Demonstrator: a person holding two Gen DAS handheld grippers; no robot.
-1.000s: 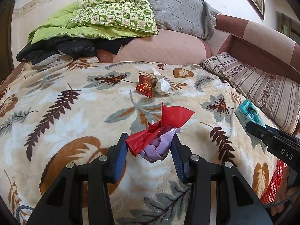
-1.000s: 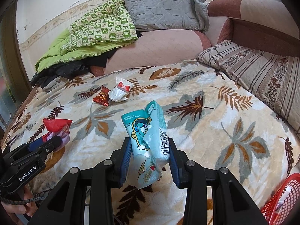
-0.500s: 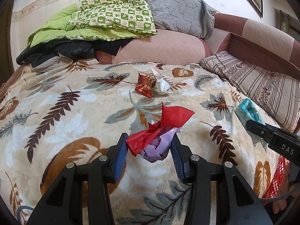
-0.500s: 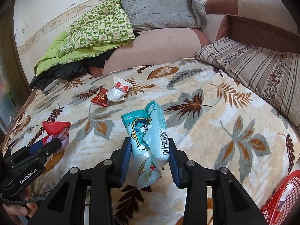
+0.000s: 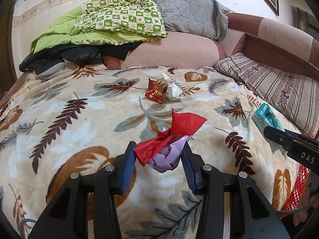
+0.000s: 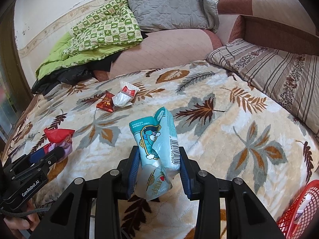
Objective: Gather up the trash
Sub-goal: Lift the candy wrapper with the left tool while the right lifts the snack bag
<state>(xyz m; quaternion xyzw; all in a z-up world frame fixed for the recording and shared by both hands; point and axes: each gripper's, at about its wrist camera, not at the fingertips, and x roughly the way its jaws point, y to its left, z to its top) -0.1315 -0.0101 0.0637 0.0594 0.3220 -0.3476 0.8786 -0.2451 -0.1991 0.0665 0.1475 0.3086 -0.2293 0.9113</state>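
Note:
My left gripper is shut on a crumpled red and purple plastic wrapper, held just above the leaf-print blanket. It also shows at the left of the right wrist view. My right gripper is shut on a light blue tissue packet; the packet shows at the right of the left wrist view. A red foil candy wrapper and a white crumpled wrapper lie together farther back on the blanket.
A red mesh basket sits at the bed's near right edge. A green quilt, a grey pillow and dark clothes are piled at the back. A striped cushion lies on the right.
Both grippers have drifted slightly back from the bed with their wrappers still held. Nothing was let go or picked up.

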